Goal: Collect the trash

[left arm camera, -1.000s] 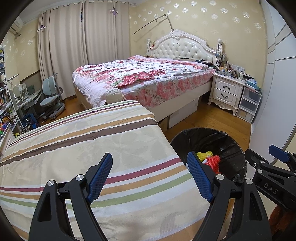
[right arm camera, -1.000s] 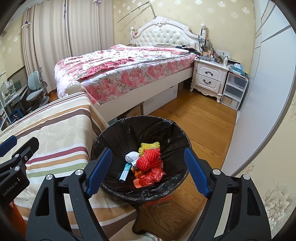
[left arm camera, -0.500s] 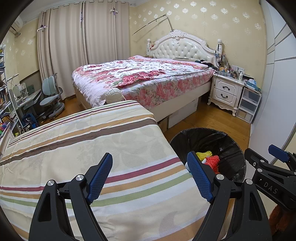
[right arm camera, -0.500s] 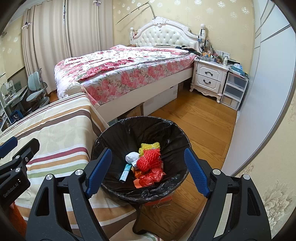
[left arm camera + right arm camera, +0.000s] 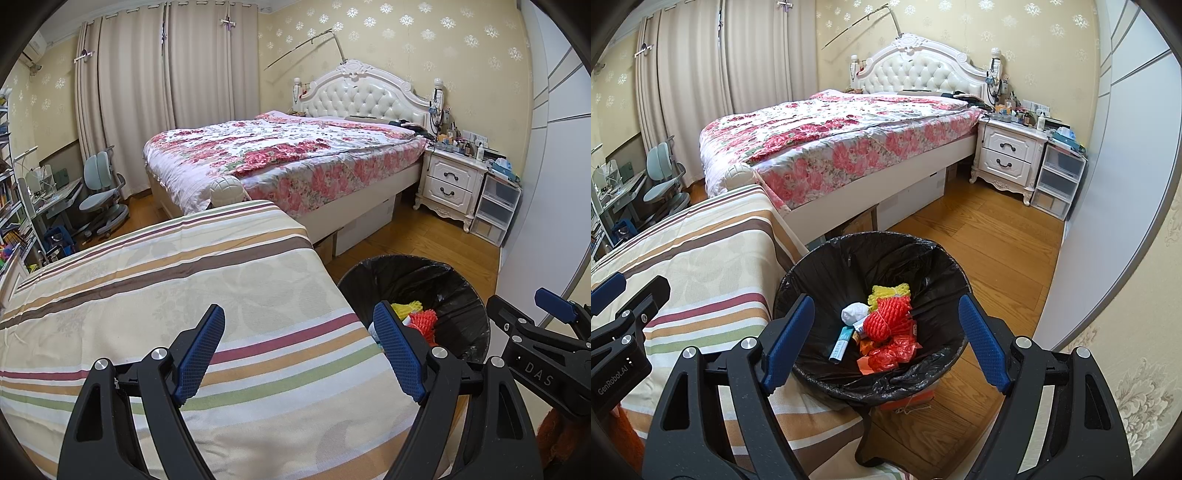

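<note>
We hold our right gripper [image 5: 886, 339] over the black-lined trash bin [image 5: 820, 273], and its jaws stand wide with nothing between them. We think it hangs there because the bin is where trash goes. The trash lies at the bottom of the bin: a red net [image 5: 886, 319], a yellow net [image 5: 890, 290], a white wad [image 5: 854, 312], a small blue and white tube [image 5: 840, 344] and some red wrappers [image 5: 892, 352].

Our left gripper [image 5: 299, 349] is wide too and holds nothing. It hangs over the striped cloth [image 5: 177, 288], which looks bare — we see no trash left on it, so the job looks close to done.

The bin stands on the wood floor [image 5: 993, 251], touching the edge of the striped cloth. The flowery bed [image 5: 827, 144] and the white nightstand [image 5: 1010, 157] are well apart from us — nothing blocks the way to the bin.
</note>
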Demonstrator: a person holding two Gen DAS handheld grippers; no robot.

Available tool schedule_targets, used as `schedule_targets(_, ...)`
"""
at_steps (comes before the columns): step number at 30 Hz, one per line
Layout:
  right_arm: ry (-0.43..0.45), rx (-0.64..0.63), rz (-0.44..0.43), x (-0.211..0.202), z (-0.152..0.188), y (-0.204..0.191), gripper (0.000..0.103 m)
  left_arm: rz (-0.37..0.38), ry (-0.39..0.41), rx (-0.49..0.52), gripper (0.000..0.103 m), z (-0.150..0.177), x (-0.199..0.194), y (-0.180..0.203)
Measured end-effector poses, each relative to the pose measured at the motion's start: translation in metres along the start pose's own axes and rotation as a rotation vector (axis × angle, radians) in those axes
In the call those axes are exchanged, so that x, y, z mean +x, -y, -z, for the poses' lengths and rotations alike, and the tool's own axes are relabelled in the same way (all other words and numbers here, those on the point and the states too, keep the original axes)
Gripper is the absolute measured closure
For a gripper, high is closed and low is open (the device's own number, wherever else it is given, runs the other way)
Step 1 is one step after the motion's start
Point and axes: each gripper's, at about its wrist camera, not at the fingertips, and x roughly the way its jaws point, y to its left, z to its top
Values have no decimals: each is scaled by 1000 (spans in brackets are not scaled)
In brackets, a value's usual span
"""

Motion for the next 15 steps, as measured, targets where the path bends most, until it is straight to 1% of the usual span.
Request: schedule_targets(15,1,0,0,0,0,0,24,1,2,-1,23,1,0,2)
